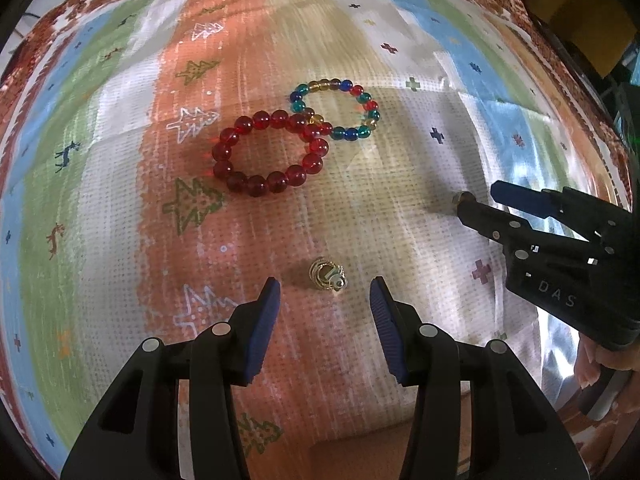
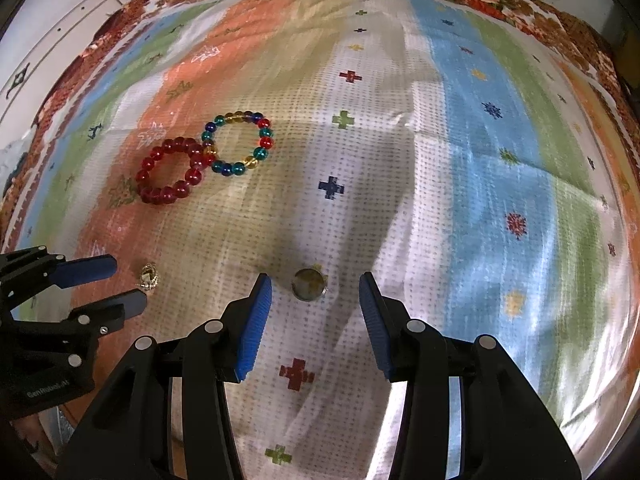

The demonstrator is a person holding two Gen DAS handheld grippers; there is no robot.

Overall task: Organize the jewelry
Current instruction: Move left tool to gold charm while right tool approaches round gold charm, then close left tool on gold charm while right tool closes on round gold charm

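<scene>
Jewelry lies spread on a patterned cloth (image 1: 400, 184) that covers the surface. The left gripper (image 1: 325, 308) is wide open and holds nothing; a small gold wire ring (image 1: 327, 275) sits on the cloth just ahead of its blue pads (image 1: 264, 328), between the two fingertips but touching neither. The right gripper (image 2: 315, 316) is likewise spread wide and empty, with a round gold-rimmed piece (image 2: 307, 284) lying flat just beyond its tips, centred in the gap. In the left wrist view the right gripper enters from the right edge, its tips near that round piece, which is mostly hidden there. Farther out, a red bead bracelet (image 1: 269, 153) rests flat on the orange stripe. A multicolored bead bracelet (image 1: 338, 109) lies just beside it, the two loops overlapping where they meet. Both bracelets are well apart from either gripper.
</scene>
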